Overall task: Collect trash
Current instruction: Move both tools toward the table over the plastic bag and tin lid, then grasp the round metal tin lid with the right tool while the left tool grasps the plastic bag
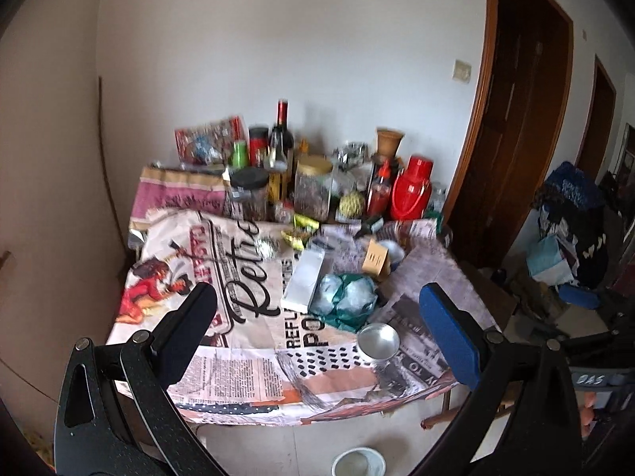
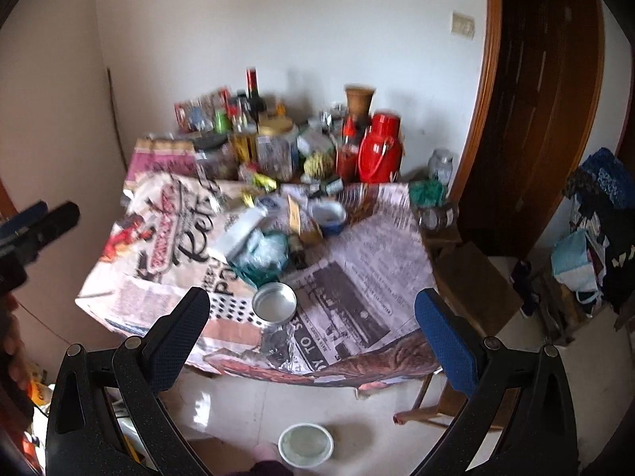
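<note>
A table [image 1: 238,361] under a printed newspaper-style cloth holds loose trash. A crumpled green and clear plastic bag [image 1: 345,301] [image 2: 264,256] lies mid-table beside a flat white box [image 1: 303,281] [image 2: 242,232]. Yellow wrappers [image 1: 301,230] [image 2: 264,181] and a small cardboard box [image 1: 375,256] lie behind them. A round metal tin [image 1: 377,343] [image 2: 274,302] stands near the front edge. My left gripper [image 1: 317,305] is open above the front of the table, holding nothing. My right gripper [image 2: 311,301] is open too, hovering over the tin. The left gripper [image 2: 43,216] also shows at the right wrist view's left edge.
Bottles, jars and a red thermos [image 1: 410,190] [image 2: 377,148] crowd the back of the table. A white bucket [image 1: 357,462] [image 2: 305,444] stands on the floor in front. A wooden stool [image 2: 476,277] sits right of the table, near a brown door [image 1: 524,99] and piled clothes [image 2: 595,230].
</note>
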{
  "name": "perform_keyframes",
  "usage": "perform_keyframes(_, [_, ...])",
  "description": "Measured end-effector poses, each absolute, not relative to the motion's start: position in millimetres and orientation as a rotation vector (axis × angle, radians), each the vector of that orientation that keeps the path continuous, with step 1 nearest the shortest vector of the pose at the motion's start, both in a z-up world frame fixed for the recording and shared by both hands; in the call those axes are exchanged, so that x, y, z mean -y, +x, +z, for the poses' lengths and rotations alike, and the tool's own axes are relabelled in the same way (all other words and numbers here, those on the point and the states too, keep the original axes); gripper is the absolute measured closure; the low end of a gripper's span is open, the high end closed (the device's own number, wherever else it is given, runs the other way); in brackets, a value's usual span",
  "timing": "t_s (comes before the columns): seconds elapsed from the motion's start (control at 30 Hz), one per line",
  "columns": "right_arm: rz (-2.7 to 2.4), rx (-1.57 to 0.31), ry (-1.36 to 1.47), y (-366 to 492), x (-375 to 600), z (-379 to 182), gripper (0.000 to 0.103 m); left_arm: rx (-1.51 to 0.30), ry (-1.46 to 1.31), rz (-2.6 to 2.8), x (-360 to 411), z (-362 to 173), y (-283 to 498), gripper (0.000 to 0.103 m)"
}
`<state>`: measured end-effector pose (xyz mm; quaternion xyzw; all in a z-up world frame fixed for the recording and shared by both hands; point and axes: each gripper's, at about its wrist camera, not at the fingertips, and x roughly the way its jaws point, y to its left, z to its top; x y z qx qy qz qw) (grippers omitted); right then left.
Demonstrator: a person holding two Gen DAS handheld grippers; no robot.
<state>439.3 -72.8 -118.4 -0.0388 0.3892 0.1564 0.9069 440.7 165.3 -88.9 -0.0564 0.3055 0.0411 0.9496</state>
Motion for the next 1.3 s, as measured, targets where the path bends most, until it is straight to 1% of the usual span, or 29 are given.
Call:
perform_keyframes(0.2, [0.331,-0.967,-0.135,484.2,52.4,-178.3,0.002,-0.747,-0.112,0.081,-172.2,-134.6,483.1,0.001])
perform_keyframes(0.27, [0.367,-1.021,-0.146,500.3,46.5,-198.7,0.004,-0.776,-0.109,0.095,-172.3,-146.5,492.6,0.001])
perform_keyframes(0.33, [0.408,-1.060,-0.159,516.0,37.8,-215.6,0.012,-0.806,-0.114,0.112,-172.7,-157.4,501.9,0.001])
perform_keyframes(0.37, [0.439,-1.080,-0.167,523.8,34.3,-223.9,0.015,-0.817,-0.121,0.123,-172.8,-162.5,506.0,0.001])
perform_keyframes(0.43, [0.485,-1.114,-0.184,540.4,26.6,-240.7,0.027,-0.840,-0.152,0.152,-174.8,-172.7,513.6,0.001])
perform_keyframes(0.47, [0.512,-1.135,-0.200,549.1,23.7,-249.9,0.031,-0.858,-0.180,0.174,-175.1,-179.2,518.9,0.001])
perform_keyframes(0.53, [0.558,-1.172,-0.229,561.2,16.3,-264.5,0.048,-0.896,-0.231,0.204,-176.3,-189.3,528.4,0.004])
perform_keyframes(0.57, [0.583,-1.204,-0.245,568.7,13.2,-273.3,0.053,-0.911,-0.249,0.211,-176.4,-194.1,534.1,0.005])
perform_keyframes(0.6, [0.612,-1.225,-0.253,573.5,9.8,-279.7,0.059,-0.922,-0.261,0.218,-176.0,-198.2,538.4,0.006])
perform_keyframes(0.63, [0.643,-1.240,-0.263,578.3,5.8,-286.0,0.063,-0.939,-0.272,0.231,-175.7,-203.9,544.5,0.006])
perform_keyframes(0.67, [0.662,-1.247,-0.276,582.0,2.9,-291.0,0.064,-0.952,-0.275,0.241,-175.8,-208.2,550.4,0.007])
perform_keyframes(0.73, [0.707,-1.260,-0.313,587.2,-3.3,-299.8,0.073,-0.979,-0.279,0.250,-174.5,-216.6,560.3,0.008])
perform_keyframes(0.8, [0.738,-1.262,-0.344,591.8,-6.8,-305.6,0.079,-1.004,-0.284,0.249,-171.8,-224.4,569.4,0.009])
perform_keyframes(0.87, [0.767,-1.259,-0.363,594.7,-9.3,-308.8,0.084,-1.021,-0.288,0.239,-168.8,-231.0,577.5,0.009])
perform_keyframes(0.9, [0.780,-1.260,-0.372,595.6,-10.4,-310.4,0.090,-1.030,-0.285,0.235,-166.9,-234.0,581.3,0.009])
perform_keyframes(0.93, [0.783,-1.257,-0.380,596.7,-10.1,-311.6,0.093,-1.038,-0.282,0.231,-164.8,-236.8,584.8,0.009])
perform_keyframes(1.03, [0.801,-1.230,-0.391,597.1,-9.1,-310.7,0.099,-1.066,-0.274,0.202,-156.7,-247.4,599.3,0.009])
perform_keyframes(1.3, [0.766,-1.224,-0.332,605.5,25.9,-304.3,0.100,-1.147,-0.265,0.121,-132.8,-284.2,648.3,0.009])
